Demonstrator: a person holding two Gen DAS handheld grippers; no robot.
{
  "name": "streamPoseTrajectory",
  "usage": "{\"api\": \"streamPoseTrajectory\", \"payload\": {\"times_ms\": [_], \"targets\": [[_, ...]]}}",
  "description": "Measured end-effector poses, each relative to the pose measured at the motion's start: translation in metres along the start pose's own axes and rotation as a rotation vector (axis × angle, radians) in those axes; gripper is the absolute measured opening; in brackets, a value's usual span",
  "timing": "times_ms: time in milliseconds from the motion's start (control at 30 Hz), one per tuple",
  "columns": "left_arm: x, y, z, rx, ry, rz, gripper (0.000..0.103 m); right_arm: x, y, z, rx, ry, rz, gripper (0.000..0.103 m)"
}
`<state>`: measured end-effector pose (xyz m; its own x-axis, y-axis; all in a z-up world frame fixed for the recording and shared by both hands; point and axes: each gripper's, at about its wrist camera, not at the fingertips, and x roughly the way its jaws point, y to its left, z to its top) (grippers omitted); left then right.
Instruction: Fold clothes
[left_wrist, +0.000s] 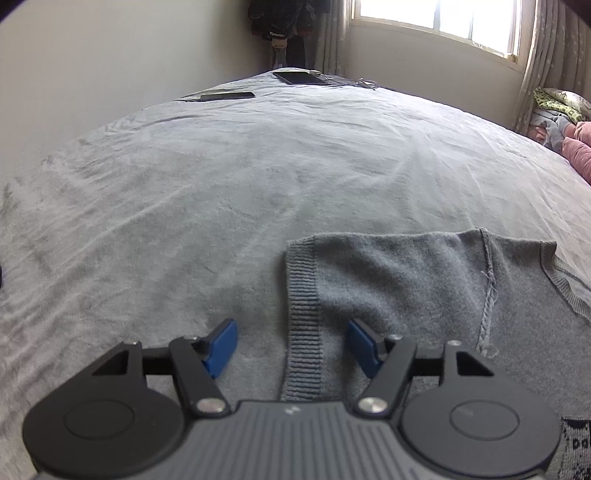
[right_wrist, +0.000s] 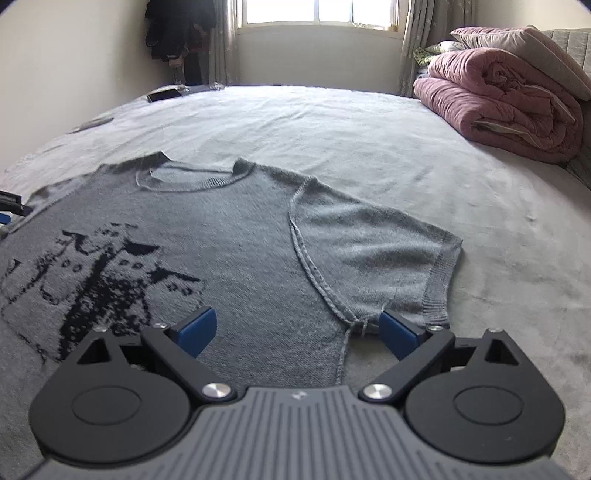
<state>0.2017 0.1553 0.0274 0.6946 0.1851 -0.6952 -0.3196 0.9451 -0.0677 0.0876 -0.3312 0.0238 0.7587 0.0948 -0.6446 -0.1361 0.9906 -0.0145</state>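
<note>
Both tools (left_wrist: 290, 345) (right_wrist: 297, 330) gape over sweater (right_wrist: 229, 236) on grey bed (right_wrist: 369, 122).

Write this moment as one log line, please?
stage: pre-fold | sweater: flat on bed | left gripper: open over sleeve cuff | right gripper: open at armpit seam

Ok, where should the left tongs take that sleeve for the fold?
Grip the ribbed cuff of the sweater, coming in low from the outer side. The open left tongs already straddle that edge, and it lies flat on the bedspread, so slide one finger under.
</note>
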Motion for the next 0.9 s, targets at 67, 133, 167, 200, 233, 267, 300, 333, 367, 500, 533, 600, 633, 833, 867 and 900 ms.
{"api": "streamPoseTrajectory", "payload": {"times_ms": [67, 133, 167, 200, 233, 267, 300, 333, 367, 500, 533, 600, 633, 833, 867, 900], "targets": [[0.001, -0.003, -0.001, 0.019, -0.004, 0.009, 0.068, 0.012, -0.010, -0.005, 0.011, 0.053, -0.047, 0.096], [0.002, -0.006, -0.002, 0.039, -0.008, 0.018, 0.068, 0.013, -0.025, -0.004, 0.068, 0.051, -0.051, 0.095], [0.003, -0.007, -0.003, 0.046, -0.008, 0.022, 0.068, 0.010, -0.031, -0.002, 0.100, 0.045, -0.055, 0.095], [0.001, -0.007, -0.002, 0.045, -0.004, 0.025, 0.068, 0.008, -0.038, 0.000, 0.132, 0.038, -0.059, 0.095], [0.000, -0.008, -0.002, 0.044, 0.000, 0.027, 0.068, 0.006, -0.044, 0.002, 0.164, 0.031, -0.063, 0.095], [-0.001, -0.008, -0.001, 0.044, 0.004, 0.030, 0.068, 0.005, -0.051, 0.004, 0.197, 0.023, -0.055, 0.095], [-0.002, -0.008, -0.001, 0.043, 0.008, 0.032, 0.068, 0.005, -0.054, 0.004, 0.212, 0.022, -0.061, 0.095], [-0.003, -0.009, -0.001, 0.045, 0.010, 0.036, 0.068, 0.006, -0.058, 0.005, 0.226, 0.020, -0.067, 0.095], [-0.005, -0.012, -0.001, 0.054, 0.011, 0.041, 0.068, 0.007, -0.061, 0.005, 0.239, 0.018, -0.073, 0.095], [-0.012, -0.028, -0.005, 0.123, 0.000, 0.067, 0.070, 0.014, -0.061, 0.004, 0.220, 0.030, -0.089, 0.095], [-0.013, -0.030, -0.005, 0.133, -0.003, 0.067, 0.070, 0.015, -0.061, 0.004, 0.217, 0.034, -0.091, 0.095], [-0.014, -0.032, -0.004, 0.133, -0.006, 0.056, 0.070, 0.016, -0.061, 0.004, 0.215, 0.039, -0.098, 0.095], [-0.014, -0.032, -0.004, 0.129, -0.010, 0.050, 0.071, 0.015, -0.061, 0.004, 0.221, 0.038, -0.099, 0.095], [-0.006, -0.032, -0.004, 0.166, -0.029, 0.064, 0.071, 0.003, -0.052, 0.009, 0.238, 0.007, -0.080, 0.093], [-0.005, -0.031, -0.004, 0.170, -0.028, 0.065, 0.071, 0.002, -0.049, 0.009, 0.241, 0.003, -0.073, 0.093], [-0.003, -0.030, -0.004, 0.174, -0.027, 0.067, 0.072, 0.000, -0.043, 0.009, 0.235, 0.001, -0.064, 0.093]]}}
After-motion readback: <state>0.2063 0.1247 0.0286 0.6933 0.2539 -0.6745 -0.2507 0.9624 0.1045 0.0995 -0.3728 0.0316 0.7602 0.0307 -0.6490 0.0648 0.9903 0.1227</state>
